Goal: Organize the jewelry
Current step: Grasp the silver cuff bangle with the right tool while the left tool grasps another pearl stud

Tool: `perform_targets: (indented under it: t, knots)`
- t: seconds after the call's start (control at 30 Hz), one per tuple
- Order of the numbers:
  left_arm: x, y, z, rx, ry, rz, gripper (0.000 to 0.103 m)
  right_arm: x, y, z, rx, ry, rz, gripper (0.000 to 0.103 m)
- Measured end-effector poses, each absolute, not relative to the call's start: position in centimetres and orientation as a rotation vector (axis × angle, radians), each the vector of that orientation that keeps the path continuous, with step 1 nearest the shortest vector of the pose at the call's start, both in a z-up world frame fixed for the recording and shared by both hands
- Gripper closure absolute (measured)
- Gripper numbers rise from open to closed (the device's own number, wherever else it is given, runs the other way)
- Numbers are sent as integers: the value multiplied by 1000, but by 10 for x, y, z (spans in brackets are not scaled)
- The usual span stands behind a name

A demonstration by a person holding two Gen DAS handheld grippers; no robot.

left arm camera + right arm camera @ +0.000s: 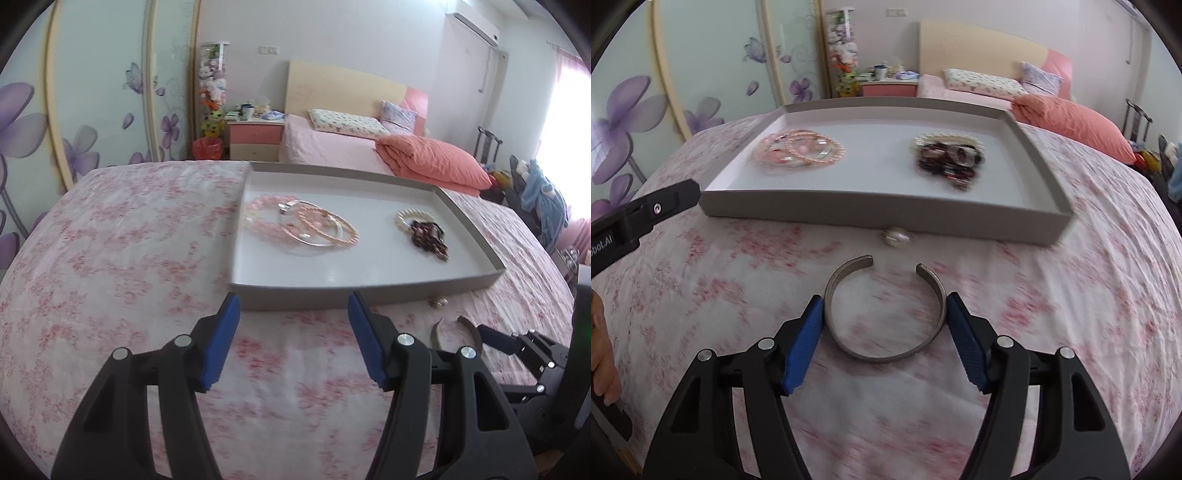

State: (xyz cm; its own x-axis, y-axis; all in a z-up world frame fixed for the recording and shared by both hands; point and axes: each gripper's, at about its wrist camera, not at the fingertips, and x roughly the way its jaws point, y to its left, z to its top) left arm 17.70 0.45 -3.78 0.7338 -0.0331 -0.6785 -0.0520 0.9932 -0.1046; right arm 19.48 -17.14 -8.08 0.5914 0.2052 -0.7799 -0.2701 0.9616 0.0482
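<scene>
My right gripper (884,306) clamps the open silver cuff bracelet (882,314) lying on the floral bedspread (1052,314), both blue pads touching its sides. My left gripper (291,314) hangs spread and empty before the gray tray (332,280), which holds pink bracelets (295,221) and dark beads (428,236).

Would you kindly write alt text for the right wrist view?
The right gripper brackets an open metal cuff bracelet on a pink floral bedspread, pads at its sides. Beyond lie a pearl piece and a grey tray holding two jewelry piles.
</scene>
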Motion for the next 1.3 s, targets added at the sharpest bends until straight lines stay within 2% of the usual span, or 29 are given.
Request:
perform_targets:
  t: [0.57,1.0,1.1,1.27,1.3]
  knots:
    - [204,-109,-73,-42,892,-131,40,182,-241,-83,5,894,204,36]
    - [234,-144,-82,-78,911,29,40,180,-257,-82,65,888,236,36]
    - [236,-145,-82,-67,904,64,44,179,-259,-81,74,887,240,36]
    - [240,-145,-81,-51,902,100,62,179,-259,-81,81,886,243,36]
    - [240,-145,-80,-49,901,103,63,179,-259,-81,80,886,242,36]
